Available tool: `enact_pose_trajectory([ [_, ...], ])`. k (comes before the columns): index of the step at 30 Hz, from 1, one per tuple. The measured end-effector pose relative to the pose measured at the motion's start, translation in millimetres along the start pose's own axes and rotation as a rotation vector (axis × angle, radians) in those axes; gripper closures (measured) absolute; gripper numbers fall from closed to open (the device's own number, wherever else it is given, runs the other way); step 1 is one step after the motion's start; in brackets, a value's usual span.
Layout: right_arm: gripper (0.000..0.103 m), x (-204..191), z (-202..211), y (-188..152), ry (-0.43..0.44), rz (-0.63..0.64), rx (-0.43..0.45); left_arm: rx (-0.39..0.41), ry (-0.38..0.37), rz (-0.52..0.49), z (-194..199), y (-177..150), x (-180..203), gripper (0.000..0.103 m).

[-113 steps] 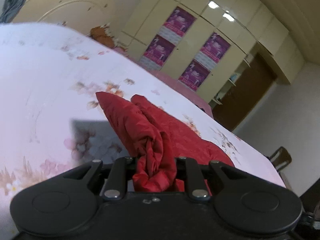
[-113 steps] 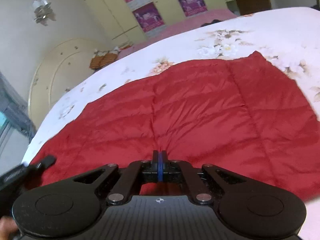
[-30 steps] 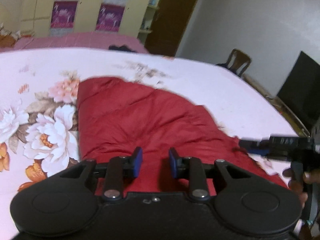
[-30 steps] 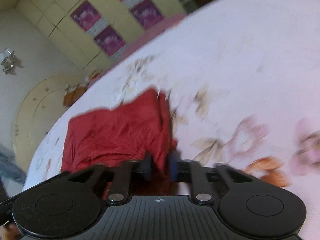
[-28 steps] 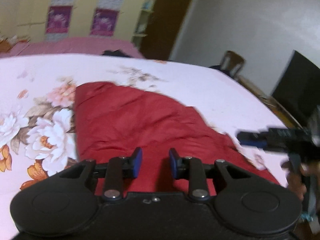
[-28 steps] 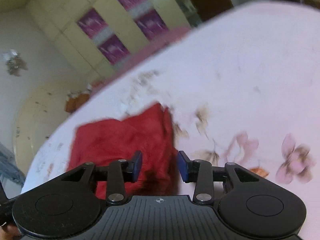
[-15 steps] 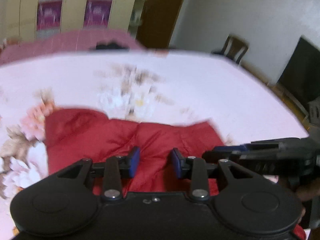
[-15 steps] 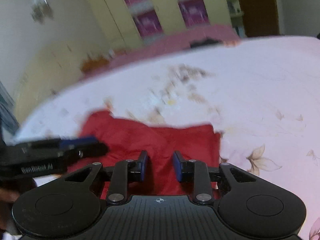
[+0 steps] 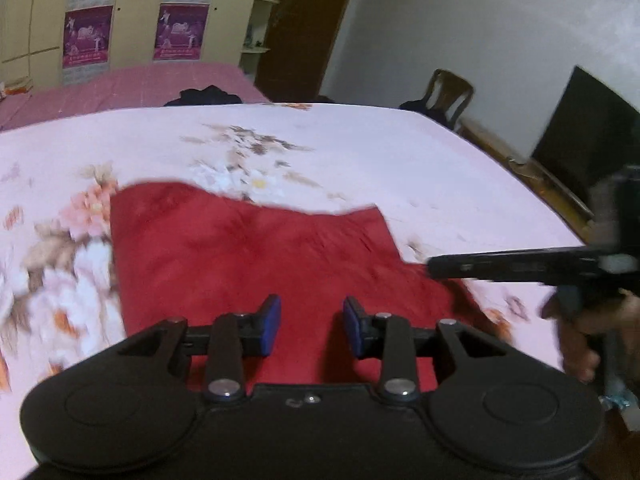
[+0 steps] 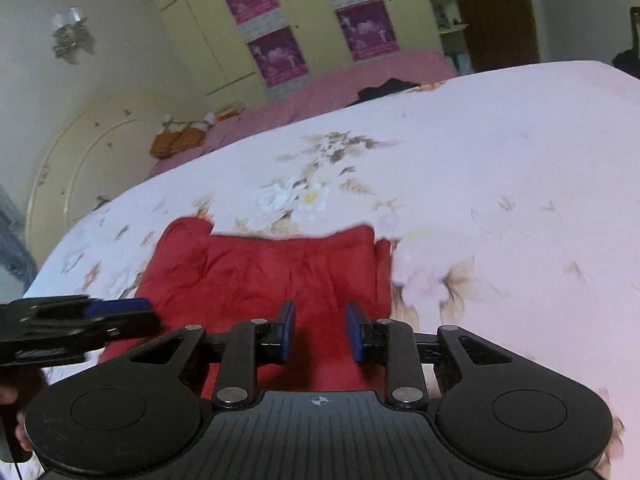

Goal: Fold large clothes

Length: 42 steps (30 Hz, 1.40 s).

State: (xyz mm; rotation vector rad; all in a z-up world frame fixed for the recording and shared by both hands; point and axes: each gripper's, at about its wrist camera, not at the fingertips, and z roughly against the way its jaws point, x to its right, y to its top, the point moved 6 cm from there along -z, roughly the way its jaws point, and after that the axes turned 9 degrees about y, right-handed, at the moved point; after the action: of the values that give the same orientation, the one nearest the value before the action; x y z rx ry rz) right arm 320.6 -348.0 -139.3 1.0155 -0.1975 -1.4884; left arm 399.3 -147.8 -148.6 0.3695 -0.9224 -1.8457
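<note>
A red quilted garment (image 9: 240, 256) lies folded into a rough rectangle on the floral bed sheet (image 9: 360, 152). My left gripper (image 9: 310, 322) hovers open over its near edge, nothing between the blue pads. The right gripper (image 9: 434, 268) reaches in from the right, held by a hand (image 9: 580, 332), its tip at the garment's right edge. In the right wrist view the garment (image 10: 260, 276) lies ahead and my right gripper (image 10: 320, 328) stands open above it, pads clear of cloth. The left gripper (image 10: 146, 312) shows side-on at the garment's left edge.
A second bed with a pink cover (image 9: 140, 84) and dark clothes (image 9: 208, 94) stands behind. A wooden chair (image 9: 448, 92) and a dark screen (image 9: 580, 140) are at the right. A cream headboard (image 10: 92, 160) and a wardrobe with posters (image 10: 280, 40) stand at the back.
Both grippers earlier held red cloth; the right let go of the edge about a second ago. Both views have swung round, and the garment now lies as a smaller rectangle ahead of both.
</note>
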Motion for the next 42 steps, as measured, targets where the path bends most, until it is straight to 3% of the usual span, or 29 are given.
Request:
enact_pose_trajectory([
  [2,0.075,14,-19,-16,-0.026,-0.043,-0.070,-0.011,0.038,-0.035,-8,-18,4,0.067],
  [6,0.075,21,-29,-19,-0.023,-0.089,-0.081,-0.032,0.055,-0.010,-18,-25,2,0.068],
  [11,0.075,-27,28,-13,0.064,0.014,-0.012,0.025,0.035,-0.023,36,-29,10,0.071],
  [15,0.075,-71,69,-43,0.145,0.120,-0.016,0.056,0.012,-0.021,78,-54,21,0.071],
  [18,0.075,-89,85,-64,0.166,0.161,-0.004,0.079,0.039,-0.020,96,-72,26,0.071],
  [22,0.075,-89,76,-96,0.111,0.196,-0.038,0.053,0.081,-0.029,86,-93,24,0.071],
  [28,0.075,-74,39,-124,0.041,0.172,-0.081,0.091,0.074,0.020,76,-116,12,0.073],
  [31,0.076,-64,26,-137,0.038,0.167,-0.050,0.111,0.109,-0.027,70,-126,15,0.074],
  [35,0.075,-70,37,-124,0.033,0.154,-0.066,0.077,0.128,-0.036,78,-113,18,0.075],
  [38,0.075,-64,70,-100,0.056,0.096,0.051,0.145,0.162,-0.053,98,-97,16,0.055],
  [42,0.075,-34,73,-62,0.045,-0.029,0.142,0.179,0.172,-0.010,86,-70,-1,0.055],
])
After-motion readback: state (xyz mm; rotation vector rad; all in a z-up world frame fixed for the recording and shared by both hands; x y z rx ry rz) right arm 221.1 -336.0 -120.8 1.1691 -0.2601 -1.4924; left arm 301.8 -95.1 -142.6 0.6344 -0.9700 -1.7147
